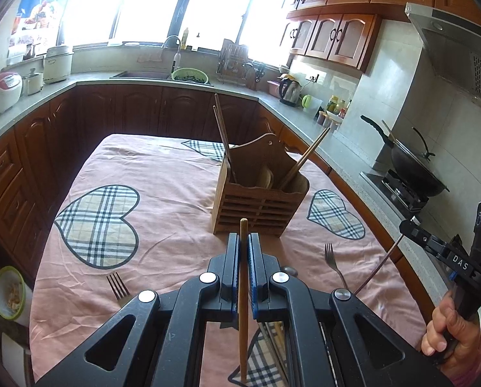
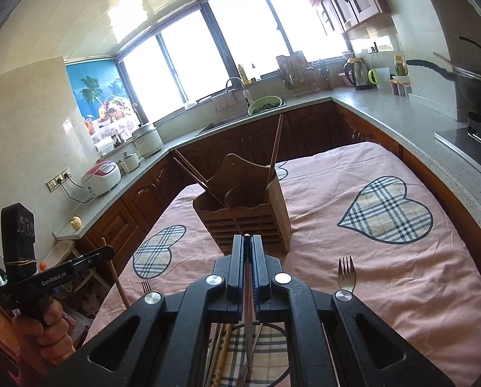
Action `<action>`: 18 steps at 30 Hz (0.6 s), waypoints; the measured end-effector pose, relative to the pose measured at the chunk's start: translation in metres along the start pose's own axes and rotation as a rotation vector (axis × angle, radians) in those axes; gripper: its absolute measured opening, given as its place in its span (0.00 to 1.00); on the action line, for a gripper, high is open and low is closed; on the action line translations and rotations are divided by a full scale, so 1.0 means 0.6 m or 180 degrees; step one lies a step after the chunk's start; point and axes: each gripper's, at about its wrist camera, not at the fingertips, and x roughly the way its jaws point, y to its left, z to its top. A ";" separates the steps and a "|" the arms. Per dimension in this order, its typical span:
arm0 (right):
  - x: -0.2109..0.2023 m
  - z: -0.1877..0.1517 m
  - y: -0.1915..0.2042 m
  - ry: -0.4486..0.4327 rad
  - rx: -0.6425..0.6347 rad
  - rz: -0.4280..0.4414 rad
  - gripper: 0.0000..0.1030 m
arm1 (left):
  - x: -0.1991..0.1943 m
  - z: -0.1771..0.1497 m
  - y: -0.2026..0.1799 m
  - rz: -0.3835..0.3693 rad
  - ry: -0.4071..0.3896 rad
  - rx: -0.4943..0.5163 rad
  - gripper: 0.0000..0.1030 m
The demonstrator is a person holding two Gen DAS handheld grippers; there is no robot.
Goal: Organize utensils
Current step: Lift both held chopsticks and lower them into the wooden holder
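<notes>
Left gripper (image 1: 243,251) clamped on slim round wooden chopstick (image 1: 243,293); right gripper (image 2: 247,251) pinched on thin dark utensil handle (image 2: 248,293). Beyond, steel forks (image 1: 332,259) on wrinkled pink cloth (image 1: 176,200). Farther, slatted wooden utensil holder (image 1: 260,193) with chopsticks leaning inside.

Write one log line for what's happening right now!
left tool: shut on chopstick | right tool: shut on chopstick | holder: on table | forks: loose

Both wrist views look forward, down over pink tablecloth (image 1: 163,167), near wooden caddy (image 2: 243,213); both share it.
</notes>
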 end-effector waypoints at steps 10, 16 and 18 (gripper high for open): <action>-0.021 0.025 0.008 -0.0193 -0.0021 0.0050 0.04 | -0.014 0.019 0.011 0.0000 -0.0178 -0.0062 0.03; -0.023 0.041 0.007 -0.0313 -0.0023 0.0071 0.04 | -0.017 0.035 0.017 -0.0017 -0.0283 -0.0092 0.03; -0.021 0.047 0.006 -0.0341 -0.0024 0.0083 0.04 | -0.019 0.042 0.018 -0.0032 -0.0322 -0.0087 0.03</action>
